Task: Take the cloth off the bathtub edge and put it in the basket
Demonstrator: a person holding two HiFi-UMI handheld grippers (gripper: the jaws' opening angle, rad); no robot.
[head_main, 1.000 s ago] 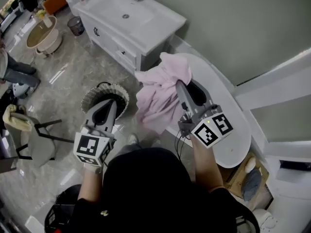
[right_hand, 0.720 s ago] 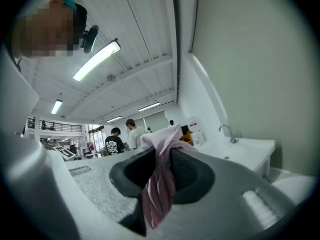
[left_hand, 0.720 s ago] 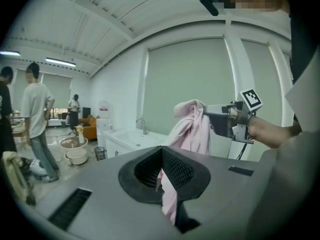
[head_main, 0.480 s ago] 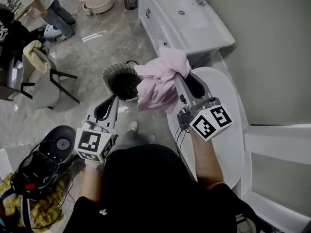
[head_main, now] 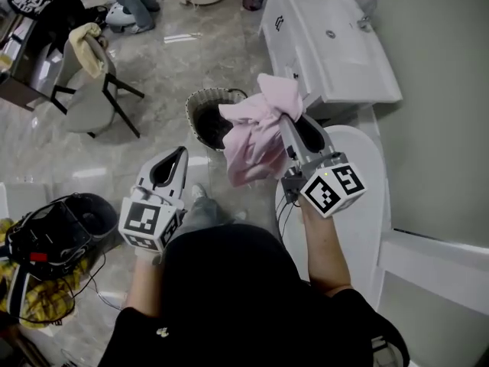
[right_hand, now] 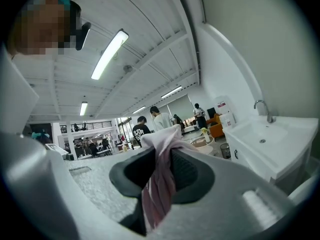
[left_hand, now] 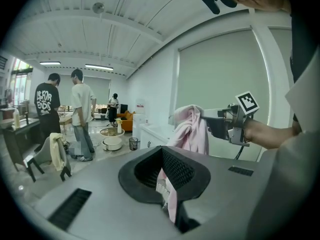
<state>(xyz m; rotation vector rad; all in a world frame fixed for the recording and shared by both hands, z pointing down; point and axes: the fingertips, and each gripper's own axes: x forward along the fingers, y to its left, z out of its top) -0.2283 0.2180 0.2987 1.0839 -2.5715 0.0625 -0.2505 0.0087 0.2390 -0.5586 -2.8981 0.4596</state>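
While pinched in right gripper (head_main: 285,118): one cloth (head_main: 256,140), one basket (head_main: 192,113), two grippers.
Hanging lengthwise, 1 toward 7 o'clock; left gripper (head_main: 183,151) jaws together.

- Left gripper (head_main: 180,151): held low on the person's left, pointing forward and slightly downward. Jaw tips together, nothing gripped.
- Left forearm (head_main: 145,281): bare, kept close to the body.
- Right gripper (head_main: 287,125): held higher and further forward than the left, pointing about level. Jaws clamped on the pink cloth (head_main: 256,132), which hangs from them.
- Right forearm (head_main: 321,243): bare, stretched forward.
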